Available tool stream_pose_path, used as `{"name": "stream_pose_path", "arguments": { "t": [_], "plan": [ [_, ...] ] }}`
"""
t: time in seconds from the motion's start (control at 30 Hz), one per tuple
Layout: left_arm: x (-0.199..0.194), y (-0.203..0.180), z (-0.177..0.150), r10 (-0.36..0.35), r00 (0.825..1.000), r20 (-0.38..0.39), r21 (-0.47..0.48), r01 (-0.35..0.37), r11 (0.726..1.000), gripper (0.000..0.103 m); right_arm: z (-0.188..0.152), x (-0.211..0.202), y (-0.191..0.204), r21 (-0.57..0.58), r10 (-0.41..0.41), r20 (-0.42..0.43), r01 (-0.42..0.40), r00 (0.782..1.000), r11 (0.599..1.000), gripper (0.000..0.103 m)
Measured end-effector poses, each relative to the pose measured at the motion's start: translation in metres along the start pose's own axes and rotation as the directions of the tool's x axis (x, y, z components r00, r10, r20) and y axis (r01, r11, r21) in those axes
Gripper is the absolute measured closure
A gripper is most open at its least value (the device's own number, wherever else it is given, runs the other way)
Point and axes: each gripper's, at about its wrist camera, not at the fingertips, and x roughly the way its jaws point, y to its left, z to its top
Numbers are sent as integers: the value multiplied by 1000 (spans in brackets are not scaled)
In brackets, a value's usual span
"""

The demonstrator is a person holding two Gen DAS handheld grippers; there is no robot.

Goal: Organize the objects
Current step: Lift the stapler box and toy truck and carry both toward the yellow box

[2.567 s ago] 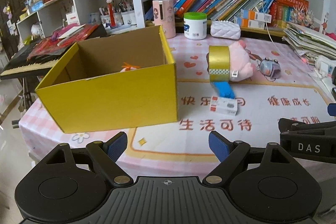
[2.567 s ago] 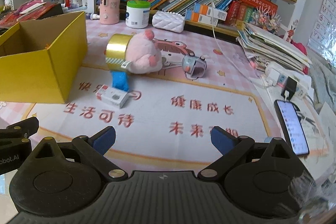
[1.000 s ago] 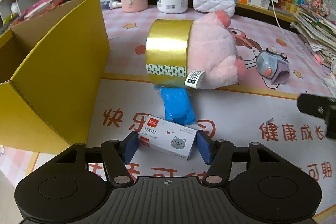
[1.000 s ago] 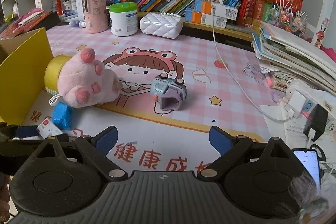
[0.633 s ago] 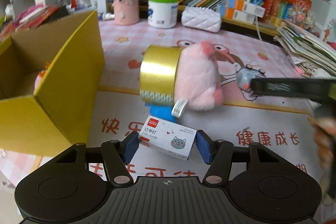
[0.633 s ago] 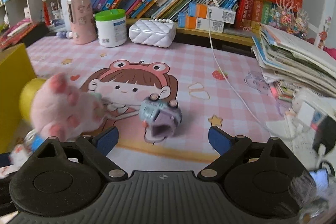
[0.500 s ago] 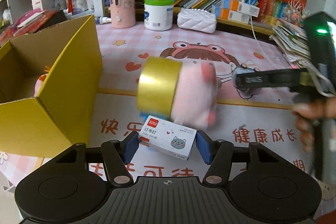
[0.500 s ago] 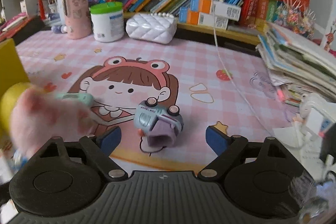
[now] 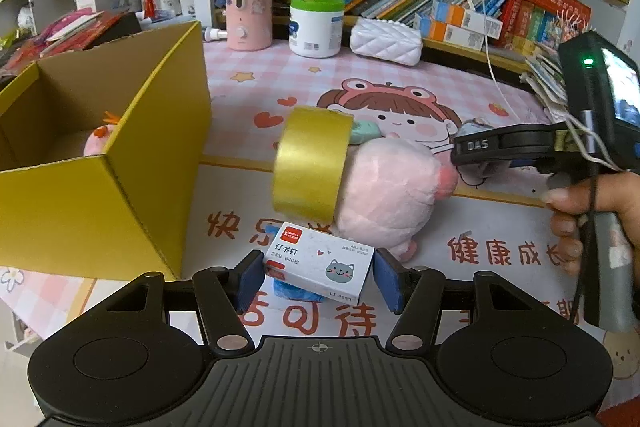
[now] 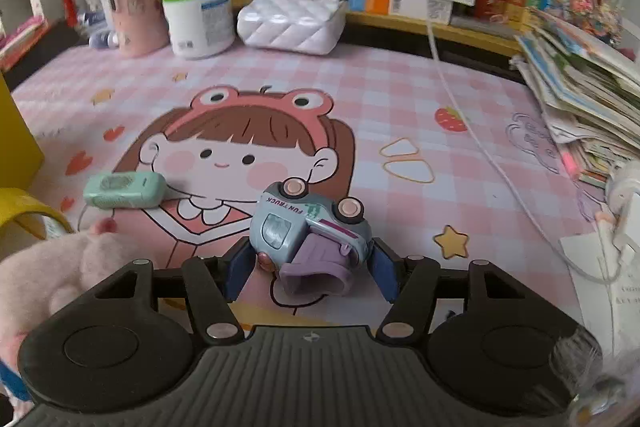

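Observation:
My left gripper (image 9: pixel 318 277) is shut on a white staple box (image 9: pixel 320 262) and holds it above the mat, over a blue object (image 9: pixel 298 291). Behind it lie a gold tape roll (image 9: pixel 310 165) and a pink plush (image 9: pixel 384 191). The open yellow box (image 9: pixel 120 163) stands at the left with a pink toy (image 9: pixel 98 143) inside. My right gripper (image 10: pixel 310 269) has its blue pads on both sides of an overturned grey-blue toy truck (image 10: pixel 308 227) on the mat; whether they press it I cannot tell. It also shows in the left wrist view (image 9: pixel 500 149).
A mint green device (image 10: pixel 124 191) lies left of the truck. A white quilted case (image 10: pixel 290 23), a green-lidded jar (image 10: pixel 198 17) and a pink bottle (image 10: pixel 134 3) stand at the back by the bookshelf. Stacked papers (image 10: pixel 580 75) and a white cable (image 10: pixel 472 123) are at the right.
The left gripper has lifted the staple box a little. The right gripper has moved forward around the toy truck and narrowed its jaws. The pink plush and tape have shifted.

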Motion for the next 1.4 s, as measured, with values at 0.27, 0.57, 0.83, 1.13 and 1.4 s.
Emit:
{"name": "stream_pose_path", "arguments": {
  "t": [0.27, 0.57, 0.83, 1.13, 1.4],
  "plan": [
    [-12, 10, -6, -13, 1000, 17, -16, 13, 1000, 45, -14, -47, 11, 43, 14, 18, -14, 1000, 999, 44],
    [-32, 25, -11, -65, 996, 64, 16, 64, 998, 45, -41, -106, 40, 57, -1, 52, -2, 999, 998, 44],
    [-50, 46, -22, -110, 990, 89, 40, 107, 993, 45, -62, -136, 74, 32, -17, 65, 15, 998, 999, 44],
    [-79, 99, -42, -112, 989, 95, 17, 111, 994, 45, -87, -162, 128, 22, -24, 67, 22, 997, 1000, 44],
    [-106, 149, -62, -83, 992, 100, -15, 85, 996, 45, -112, -185, 191, -42, 19, 71, -16, 997, 999, 44]
  ]
}}
